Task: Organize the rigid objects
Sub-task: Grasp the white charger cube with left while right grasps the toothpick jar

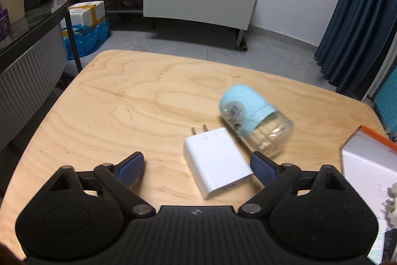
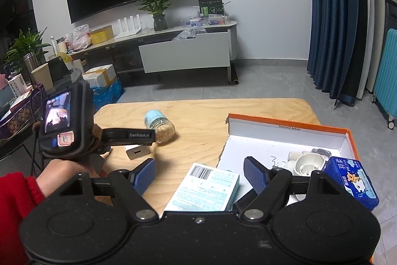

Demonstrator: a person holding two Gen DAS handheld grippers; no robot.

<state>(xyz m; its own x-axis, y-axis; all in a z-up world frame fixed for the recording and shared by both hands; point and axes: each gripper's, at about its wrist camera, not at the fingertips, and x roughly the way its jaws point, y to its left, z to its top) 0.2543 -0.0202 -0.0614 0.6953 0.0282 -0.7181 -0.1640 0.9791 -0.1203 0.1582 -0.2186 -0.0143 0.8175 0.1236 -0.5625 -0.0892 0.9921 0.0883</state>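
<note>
A white wall charger [image 1: 215, 160] lies flat on the wooden table [image 1: 124, 103], prongs pointing away. My left gripper [image 1: 196, 160] is open around it, with the right pad close beside the charger's edge and the left pad well clear. Just beyond lies a toothpick jar [image 1: 253, 121] on its side, with a light blue lid. In the right wrist view the jar [image 2: 160, 126] and charger [image 2: 137, 152] sit left of an open orange-rimmed box [image 2: 285, 121]. My right gripper [image 2: 198, 170] is open above a flat teal-and-white carton [image 2: 206, 188], not touching it.
The box holds white plastic parts [image 2: 307, 163] and a blue tissue pack [image 2: 352, 183]. Its white wall [image 1: 367, 160] stands right of the left gripper. A hand in a red sleeve [image 2: 17, 203] holds the left gripper's handle. A TV stand and curtains lie beyond the table.
</note>
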